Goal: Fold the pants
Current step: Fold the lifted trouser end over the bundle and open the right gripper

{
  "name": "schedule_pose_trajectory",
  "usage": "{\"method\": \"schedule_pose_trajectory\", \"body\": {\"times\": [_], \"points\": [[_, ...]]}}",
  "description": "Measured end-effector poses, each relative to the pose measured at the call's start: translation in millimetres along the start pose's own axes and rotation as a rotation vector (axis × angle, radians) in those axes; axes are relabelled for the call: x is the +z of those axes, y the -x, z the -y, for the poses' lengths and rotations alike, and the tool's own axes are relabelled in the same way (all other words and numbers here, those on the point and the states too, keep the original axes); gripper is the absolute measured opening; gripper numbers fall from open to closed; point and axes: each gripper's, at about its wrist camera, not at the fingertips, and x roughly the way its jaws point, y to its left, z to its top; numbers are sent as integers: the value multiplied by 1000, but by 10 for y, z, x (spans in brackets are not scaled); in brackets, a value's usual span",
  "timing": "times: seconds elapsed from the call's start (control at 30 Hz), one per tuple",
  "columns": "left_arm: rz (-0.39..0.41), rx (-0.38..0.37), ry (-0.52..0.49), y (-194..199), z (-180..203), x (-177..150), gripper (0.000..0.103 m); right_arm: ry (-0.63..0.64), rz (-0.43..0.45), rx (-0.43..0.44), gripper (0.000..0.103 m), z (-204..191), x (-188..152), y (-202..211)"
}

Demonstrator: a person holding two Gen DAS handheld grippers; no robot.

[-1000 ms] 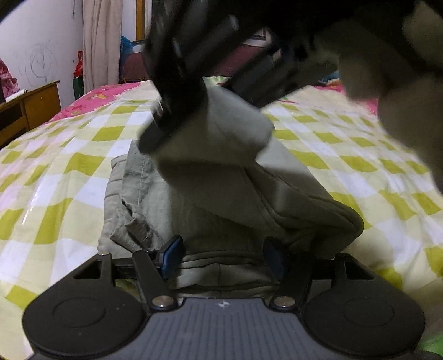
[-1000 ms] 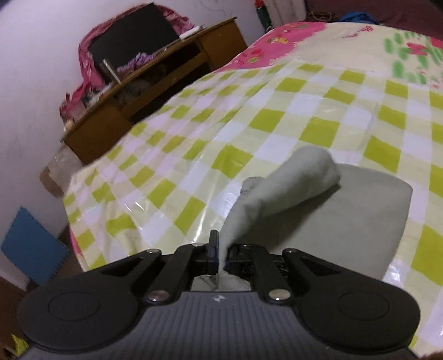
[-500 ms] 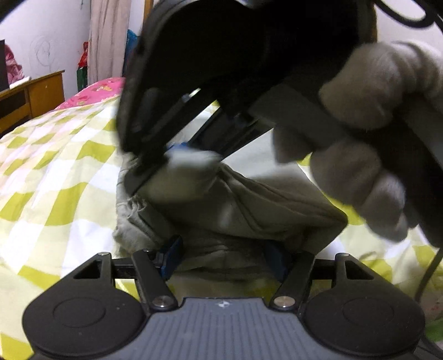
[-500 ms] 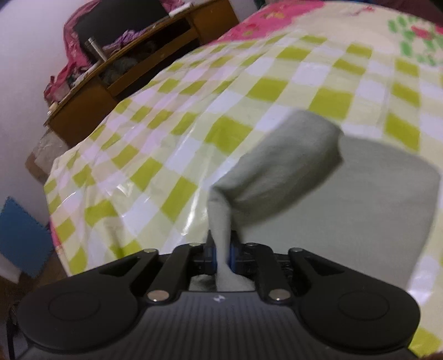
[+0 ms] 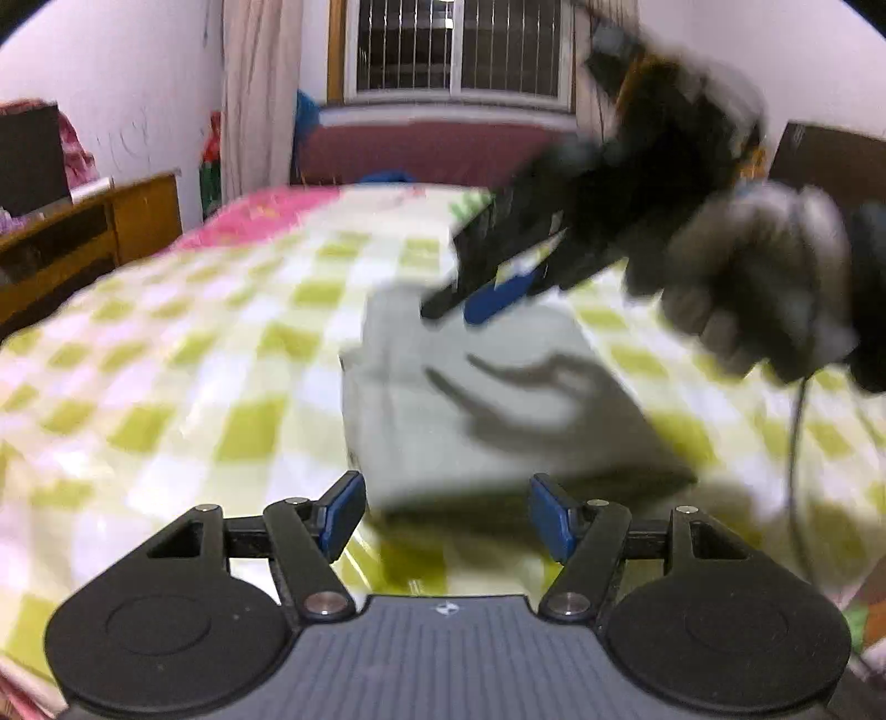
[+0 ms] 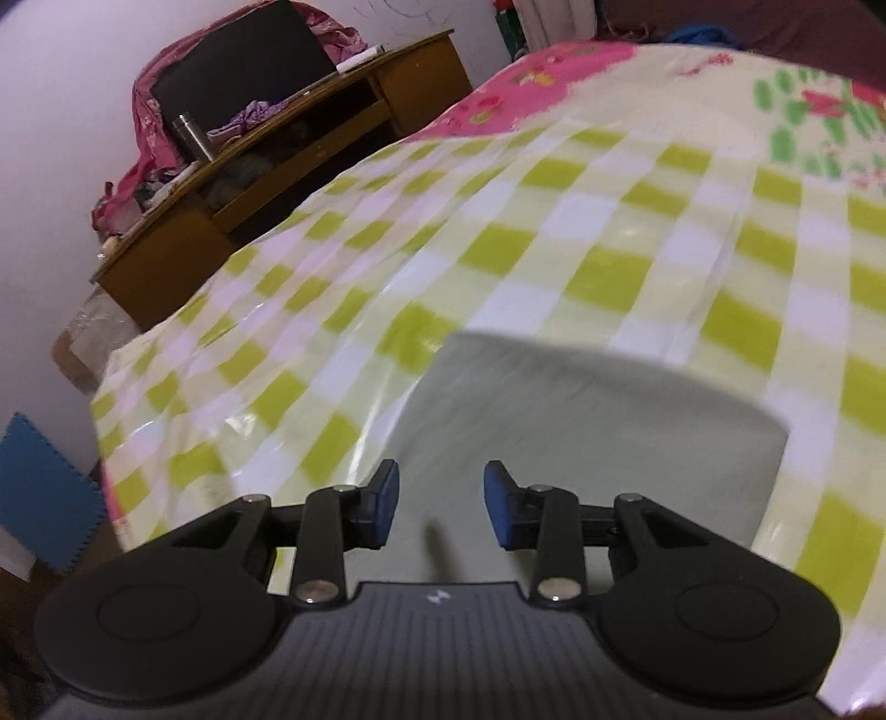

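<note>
The grey-green pants (image 5: 487, 399) lie folded into a flat rectangle on the yellow-checked bed cover (image 5: 183, 387). My left gripper (image 5: 447, 512) is open and empty, just short of the near edge of the pants. My right gripper (image 6: 441, 505) is open and empty, hovering over the folded pants (image 6: 587, 421). In the left wrist view the right gripper (image 5: 482, 302) is a dark blur held by a gloved hand (image 5: 758, 288) above the far part of the pants.
A wooden desk (image 6: 288, 160) with clutter and a metal flask (image 6: 191, 135) stands left of the bed. A dark red headboard (image 5: 432, 152) and a barred window (image 5: 459, 50) are at the far end. A blue foam mat (image 6: 39, 493) leans by the bed's corner.
My right gripper let go of the pant fabric and opened; the fold now lies flat. The right gripper lifted up and away. My left gripper pulled back from the pants, still open.
</note>
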Motion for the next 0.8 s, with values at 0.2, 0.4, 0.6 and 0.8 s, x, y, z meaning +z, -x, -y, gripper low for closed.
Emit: {"method": "schedule_pose_trajectory", "body": {"times": [0.2, 0.4, 0.6, 0.8], "points": [[88, 12, -9, -344, 61, 237, 84, 4, -79, -82, 36, 192, 220, -660], [-76, 45, 0, -986, -29, 67, 84, -28, -55, -57, 37, 337, 245, -937], [-62, 64, -42, -720, 1, 41, 85, -44, -3, -28, 38, 354, 252, -681], [-73, 103, 7, -764, -28, 84, 85, -42, 152, -27, 39, 395, -62, 43]]}}
